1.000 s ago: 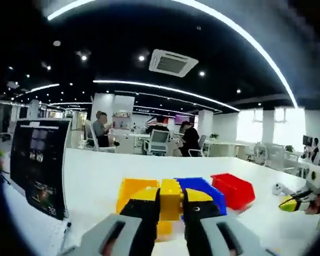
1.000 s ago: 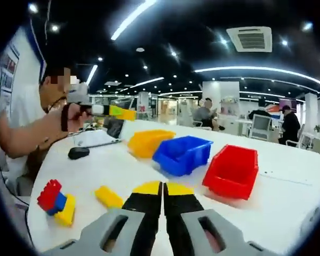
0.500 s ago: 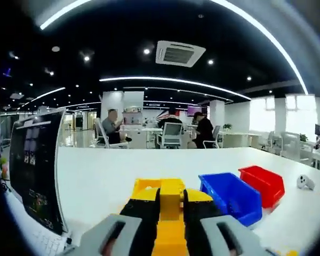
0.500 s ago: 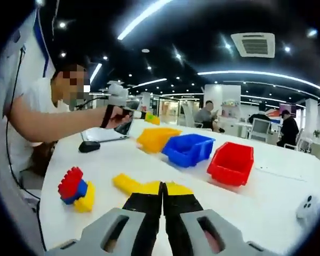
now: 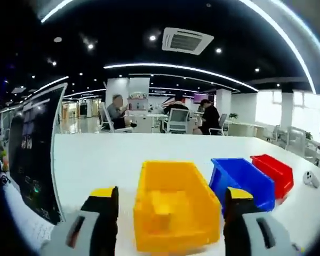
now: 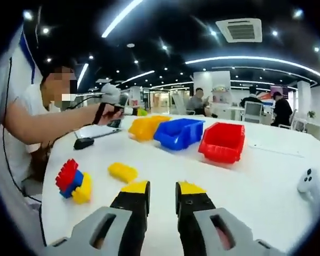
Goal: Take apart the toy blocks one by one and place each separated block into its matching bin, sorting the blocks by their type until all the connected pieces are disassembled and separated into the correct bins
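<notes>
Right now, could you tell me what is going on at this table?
A person is sorting toy blocks into bins with two handheld grippers. The left gripper is open above the yellow plastic bin, where a yellow block lies. The right gripper is slightly open and empty. A loose yellow block and a joined red, blue and yellow block cluster wait on the white table.

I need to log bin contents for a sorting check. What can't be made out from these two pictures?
- Blue bin and red bin, left gripper view: insides hidden by their own walls.
- Yellow bin, right gripper view: too far off; the blue bin partly covers it.
- Red, blue and yellow block stack, right gripper view: too small to count the pieces.
- Yellow block in the yellow bin: blurred, studs unreadable.
</notes>
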